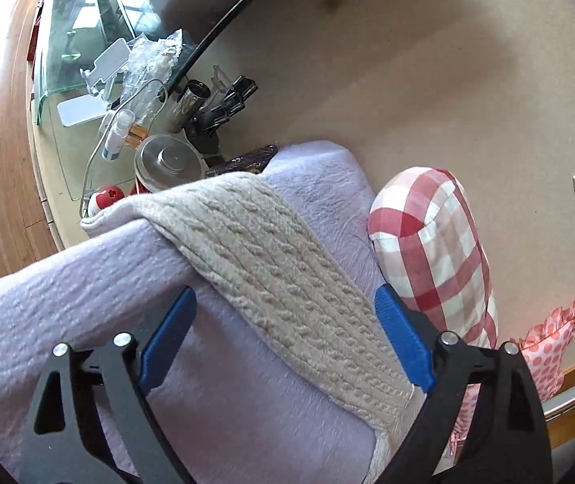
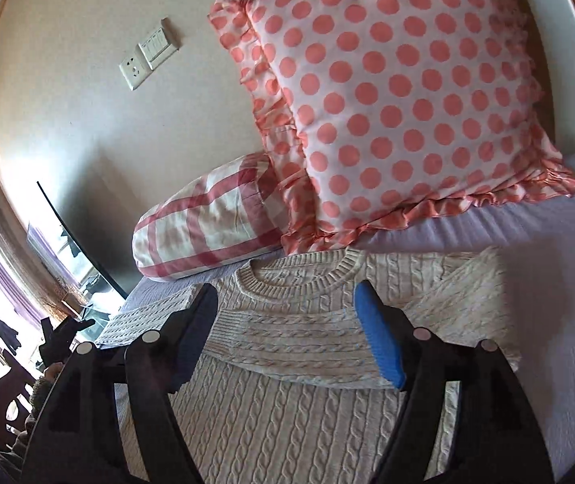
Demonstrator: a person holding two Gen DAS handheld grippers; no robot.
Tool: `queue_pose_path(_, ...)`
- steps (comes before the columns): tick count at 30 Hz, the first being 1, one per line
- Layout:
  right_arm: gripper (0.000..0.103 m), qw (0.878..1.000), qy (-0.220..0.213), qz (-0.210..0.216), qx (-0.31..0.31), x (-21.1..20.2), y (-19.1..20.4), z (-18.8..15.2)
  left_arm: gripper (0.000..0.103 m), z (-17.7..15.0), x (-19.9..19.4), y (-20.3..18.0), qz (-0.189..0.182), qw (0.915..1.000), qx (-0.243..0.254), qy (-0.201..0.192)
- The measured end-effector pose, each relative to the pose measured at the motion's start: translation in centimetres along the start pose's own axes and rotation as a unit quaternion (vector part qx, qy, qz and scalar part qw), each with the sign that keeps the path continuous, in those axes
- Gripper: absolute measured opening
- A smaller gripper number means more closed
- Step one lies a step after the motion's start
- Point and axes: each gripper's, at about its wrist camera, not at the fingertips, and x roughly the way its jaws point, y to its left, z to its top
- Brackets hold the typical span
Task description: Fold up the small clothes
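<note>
A cream cable-knit sweater (image 2: 287,395) lies flat on the lavender bed cover (image 2: 561,322), neck toward the pillows. One sleeve (image 2: 299,347) is folded across the chest. The other sleeve (image 1: 271,282) stretches out to the bed's edge in the left wrist view. My left gripper (image 1: 285,314) is open, its blue fingers either side of that sleeve, just above it. My right gripper (image 2: 287,310) is open and empty, above the folded sleeve just below the collar (image 2: 299,274).
A polka-dot pillow (image 2: 400,97) and a red checked bolster (image 2: 214,218) lie at the bed's head against the wall. Beside the bed stands a cluttered glass-topped table (image 1: 77,56) with a metal lid (image 1: 170,159), bottles and clips. A wall socket (image 2: 136,68) is on the wall.
</note>
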Motion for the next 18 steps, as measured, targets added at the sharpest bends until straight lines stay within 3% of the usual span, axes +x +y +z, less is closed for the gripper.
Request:
queue_pose_path(4, 0.072, 1.000, -0.004, -0.006, 0.026, -0.3, -2.0, -0.6, 0.084, 2.1, 0.5, 0.7, 0.004, 0.9997, -0.024, -0.007)
queue_pose_path(5, 0.072, 1.000, -0.004, -0.004, 0.029, -0.1, -2.3, -0.7, 0.079, 2.4, 0.7, 0.8, 0.008, 0.9995, -0.027, -0.011)
queue_pose_path(7, 0.072, 0.999, 0.000, 0.002, 0.032, 0.2, -2.5, -1.0, 0.059, 3.0, 1.0, 1.0, 0.031, 0.9990, -0.029, -0.014)
queue_pose_path(8, 0.073, 0.999, 0.003, 0.005, 0.032, 0.3, -2.5, -1.2, 0.026, 3.2, 1.3, 1.3, 0.050, 0.9982, -0.031, -0.010)
queue_pose_path(9, 0.073, 0.999, 0.005, 0.009, 0.031, 0.4, -2.6, -1.2, 0.007, 3.4, 1.6, 1.6, 0.069, 0.9970, -0.035, -0.003)
queue_pose_path(10, 0.074, 0.999, 0.005, 0.012, 0.029, 0.5, -2.6, -1.3, 0.007, 3.4, 1.5, 1.6, 0.075, 0.9967, -0.032, -0.006)
queue_pose_path(13, 0.077, 1.000, -0.002, 0.014, 0.027, 0.2, -2.9, -1.2, 0.007, 2.6, 0.1, -3.5, 0.100, 0.9919, 0.070, -0.036)
queue_pose_path(15, 0.077, 0.999, -0.010, 0.014, 0.027, -0.1, -3.0, -0.9, 0.006, 0.8, -1.0, -9.2, 0.087, 0.9819, 0.161, -0.050)
queue_pose_path(17, 0.077, 0.999, -0.014, 0.016, 0.028, -0.3, -3.0, -0.5, 0.006, -2.5, -1.9, -15.9, 0.051, 0.9635, 0.256, -0.056)
queue_pose_path(18, 0.077, 0.999, -0.017, 0.016, 0.027, -0.3, -2.8, -0.4, 0.006, -5.1, -2.2, -19.7, 0.028, 0.9477, 0.313, -0.058)
